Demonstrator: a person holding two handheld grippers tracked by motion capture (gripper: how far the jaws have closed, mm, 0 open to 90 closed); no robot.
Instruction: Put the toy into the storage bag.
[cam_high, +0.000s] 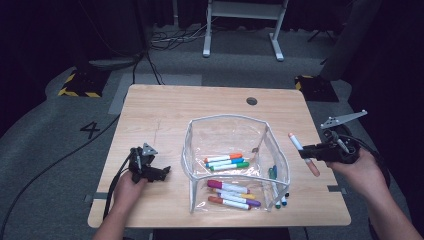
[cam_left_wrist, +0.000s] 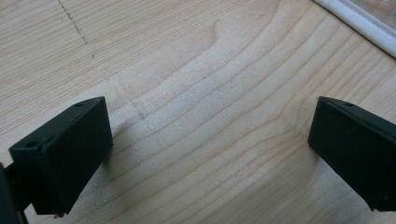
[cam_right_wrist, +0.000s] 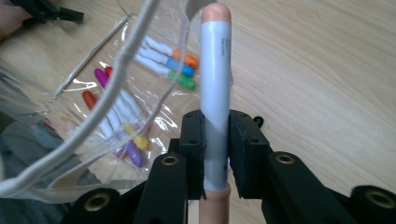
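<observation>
A clear plastic pouch (cam_high: 227, 131) with a white zip rim stands open in the middle of the wooden table (cam_high: 165, 107). Several coloured markers (cam_high: 226, 161) lie inside it. My right gripper (cam_high: 306, 152) hovers to the right of the pouch, shut on a white marker with peach-coloured ends (cam_high: 303, 153). In the right gripper view that marker (cam_right_wrist: 215, 74) stands between the black pads, the pouch rim (cam_right_wrist: 116, 70) to its left. My left gripper (cam_high: 164, 171) rests low on the table left of the pouch, its jaws open and wide apart over bare wood (cam_left_wrist: 205, 112).
A round cable hole (cam_high: 251, 101) sits near the table's far edge. Two markers (cam_high: 281, 200) lie by the pouch's right front corner. Cables and a white desk frame (cam_high: 245, 25) are on the grey floor beyond. Bare wood lies left and behind the pouch.
</observation>
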